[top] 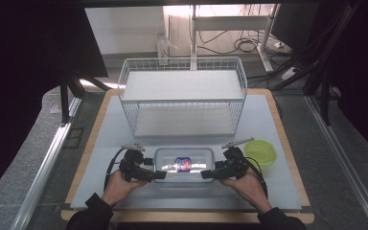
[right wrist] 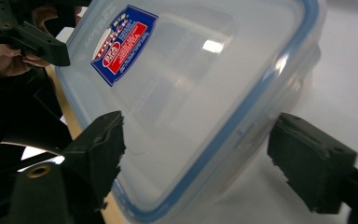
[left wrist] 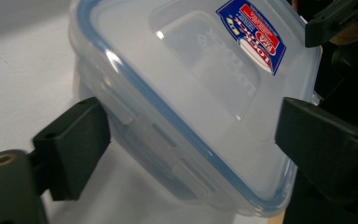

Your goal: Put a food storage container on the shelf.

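Note:
A clear plastic container [top: 184, 165] with a blue-rimmed lid and a red and blue label lies near the table's front edge. My left gripper [top: 160, 175] is at its left end and my right gripper [top: 206, 175] at its right end, each held in a hand. In the left gripper view the container [left wrist: 182, 93] sits between the open jaws of my left gripper [left wrist: 191, 140], whose pads are close to its sides. In the right gripper view the container [right wrist: 191, 93] lies between the jaws of my right gripper [right wrist: 196, 158], with a narrow gap at the right-hand pad.
A white wire basket rack [top: 182, 96] with a shelf stands behind the container. A round green dish [top: 261, 151] lies to the right of the right hand. The grey mat [top: 105, 143] rests on a wooden board. Cables and desk legs lie beyond the table.

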A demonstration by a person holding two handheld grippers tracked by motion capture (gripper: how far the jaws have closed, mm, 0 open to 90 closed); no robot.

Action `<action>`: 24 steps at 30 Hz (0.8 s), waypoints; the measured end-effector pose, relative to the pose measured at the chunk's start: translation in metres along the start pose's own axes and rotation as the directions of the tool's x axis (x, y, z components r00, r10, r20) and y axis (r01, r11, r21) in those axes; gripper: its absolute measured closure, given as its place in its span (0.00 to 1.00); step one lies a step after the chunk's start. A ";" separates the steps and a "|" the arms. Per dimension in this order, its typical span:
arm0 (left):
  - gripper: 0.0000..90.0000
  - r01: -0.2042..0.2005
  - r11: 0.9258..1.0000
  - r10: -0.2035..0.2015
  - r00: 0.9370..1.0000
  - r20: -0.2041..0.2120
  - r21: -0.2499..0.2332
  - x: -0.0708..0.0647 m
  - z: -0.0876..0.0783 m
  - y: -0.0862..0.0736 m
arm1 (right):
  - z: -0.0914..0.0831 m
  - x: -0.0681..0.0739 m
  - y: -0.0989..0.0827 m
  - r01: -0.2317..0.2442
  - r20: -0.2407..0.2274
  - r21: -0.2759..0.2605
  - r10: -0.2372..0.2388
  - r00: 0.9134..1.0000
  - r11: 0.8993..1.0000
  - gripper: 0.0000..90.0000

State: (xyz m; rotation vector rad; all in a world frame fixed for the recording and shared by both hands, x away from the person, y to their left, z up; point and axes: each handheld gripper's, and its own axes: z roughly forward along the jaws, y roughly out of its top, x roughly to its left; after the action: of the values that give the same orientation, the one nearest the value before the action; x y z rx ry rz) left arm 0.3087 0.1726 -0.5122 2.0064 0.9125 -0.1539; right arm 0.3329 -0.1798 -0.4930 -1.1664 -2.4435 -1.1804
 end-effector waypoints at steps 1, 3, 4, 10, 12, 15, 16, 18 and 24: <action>0.14 0.000 1.000 0.000 1.000 0.000 0.000 0.000 0.000 0.000 | 0.000 0.000 0.000 0.000 0.000 0.000 0.000 1.000 1.000 0.23; 0.16 -0.014 1.000 0.014 1.000 -0.021 -0.003 -0.008 -0.003 -0.004 | -0.004 0.002 -0.003 -0.014 -0.001 -0.014 0.014 1.000 1.000 0.30; 0.18 -0.017 1.000 0.017 1.000 -0.025 -0.006 -0.011 -0.006 -0.007 | -0.007 0.002 -0.004 -0.030 -0.006 -0.030 0.030 1.000 0.999 0.35; 0.47 0.046 0.993 -0.044 0.999 0.021 -0.113 -0.014 -0.022 -0.025 | -0.023 0.009 -0.015 -0.043 -0.023 -0.077 0.041 0.999 0.996 0.54; 0.48 0.052 0.992 -0.051 0.999 0.017 -0.119 -0.015 -0.022 -0.025 | -0.024 0.009 -0.018 -0.054 -0.030 -0.091 0.052 0.998 0.994 0.55; 0.49 0.058 0.990 -0.059 0.998 -0.004 -0.130 -0.019 -0.022 -0.025 | -0.025 0.012 -0.018 -0.072 -0.016 -0.096 0.071 0.997 0.993 0.56; 0.49 0.063 0.988 -0.066 0.998 -0.012 -0.139 -0.020 -0.023 -0.024 | -0.025 0.012 -0.018 -0.072 -0.016 -0.096 0.071 0.997 0.993 0.56; 0.52 0.061 0.987 -0.066 0.997 -0.034 -0.150 -0.022 -0.024 -0.022 | -0.026 0.013 -0.018 -0.074 -0.007 -0.115 0.073 0.997 0.991 0.59; 0.53 0.082 0.983 -0.090 0.995 -0.040 -0.164 -0.020 -0.024 -0.021 | -0.028 0.016 -0.016 -0.065 0.007 -0.153 0.067 0.998 0.986 0.59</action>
State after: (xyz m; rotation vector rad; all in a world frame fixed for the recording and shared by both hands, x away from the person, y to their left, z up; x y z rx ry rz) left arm 0.2751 0.1866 -0.5036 1.8275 1.0102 -0.0777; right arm 0.3063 -0.1964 -0.4761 -1.2887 -2.3377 -1.3646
